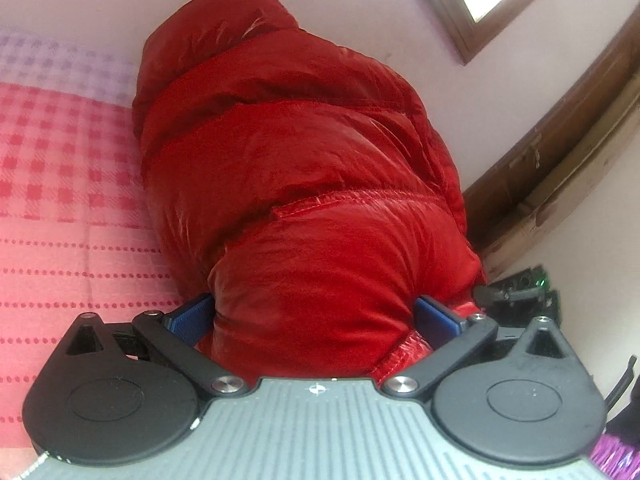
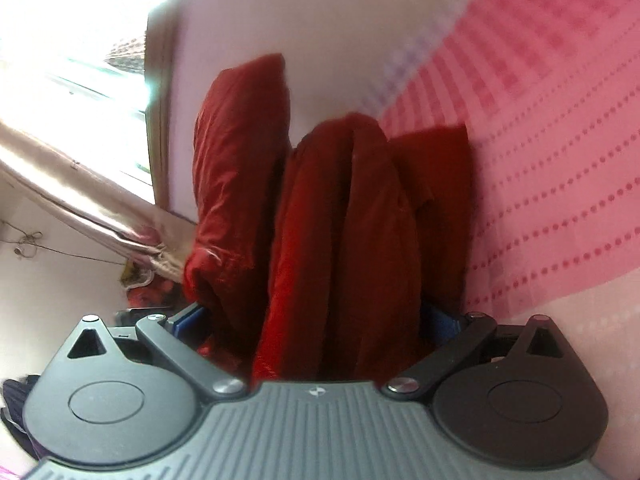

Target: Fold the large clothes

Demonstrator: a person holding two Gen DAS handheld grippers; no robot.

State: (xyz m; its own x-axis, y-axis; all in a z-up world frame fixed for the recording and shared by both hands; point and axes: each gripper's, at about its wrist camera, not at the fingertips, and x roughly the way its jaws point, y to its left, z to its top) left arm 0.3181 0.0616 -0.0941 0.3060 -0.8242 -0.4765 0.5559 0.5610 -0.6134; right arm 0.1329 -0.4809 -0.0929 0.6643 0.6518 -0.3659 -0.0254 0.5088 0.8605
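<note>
A shiny red puffer jacket [image 1: 296,184] fills the left wrist view, bunched and stretching away from the camera over the pink checked bedspread [image 1: 60,184]. My left gripper [image 1: 314,316] is shut on a thick wad of the jacket; its blue pads [image 1: 192,316] press both sides. In the right wrist view the red jacket [image 2: 344,240] hangs in long dark folds, blurred. My right gripper [image 2: 316,320] is shut on a bunch of it, with a blue pad [image 2: 188,318] at the left.
The pink bedspread [image 2: 560,160] with dotted lines lies at the right. A pale wall, a wooden window frame [image 1: 460,12] and a brown bed frame [image 1: 560,128] stand behind. A bright window and a tied curtain [image 2: 88,200] are at the left. Part of the other gripper [image 1: 516,292] shows at the right.
</note>
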